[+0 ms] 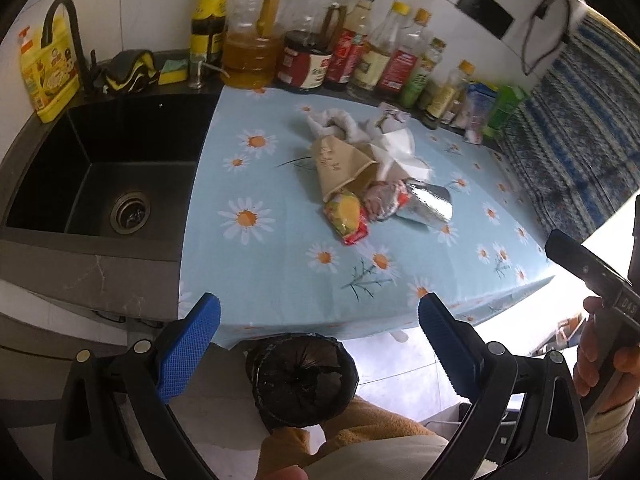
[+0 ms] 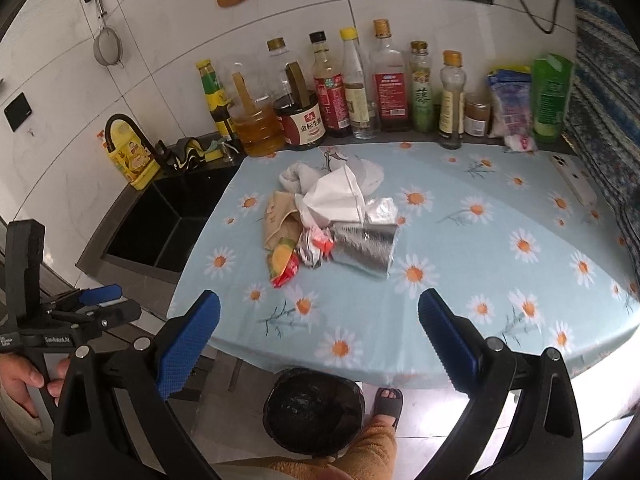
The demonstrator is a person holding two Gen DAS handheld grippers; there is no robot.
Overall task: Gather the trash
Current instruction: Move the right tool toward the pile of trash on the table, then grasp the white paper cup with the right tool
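Note:
A heap of trash lies mid-counter on the daisy-print cloth [image 1: 280,264]: a brown paper bag [image 1: 340,164], a red and yellow snack wrapper [image 1: 347,214], a crumpled wrapper [image 1: 384,200], a silver foil bag [image 1: 430,204], white tissue [image 1: 396,152] and a white rag [image 1: 336,122]. The same heap shows in the right wrist view, with the foil bag [image 2: 366,246] and snack wrapper [image 2: 283,264]. A bin with a black liner [image 1: 302,380] stands on the floor below the counter edge, also in the right wrist view [image 2: 314,412]. My left gripper [image 1: 320,344] and right gripper [image 2: 320,340] are both open and empty, held short of the counter.
A black sink [image 1: 100,168] with a tap lies left of the cloth. Several sauce and oil bottles [image 2: 360,92] line the back wall. A white phone [image 2: 574,180] lies at the counter's right. My sandalled foot [image 2: 386,400] stands beside the bin.

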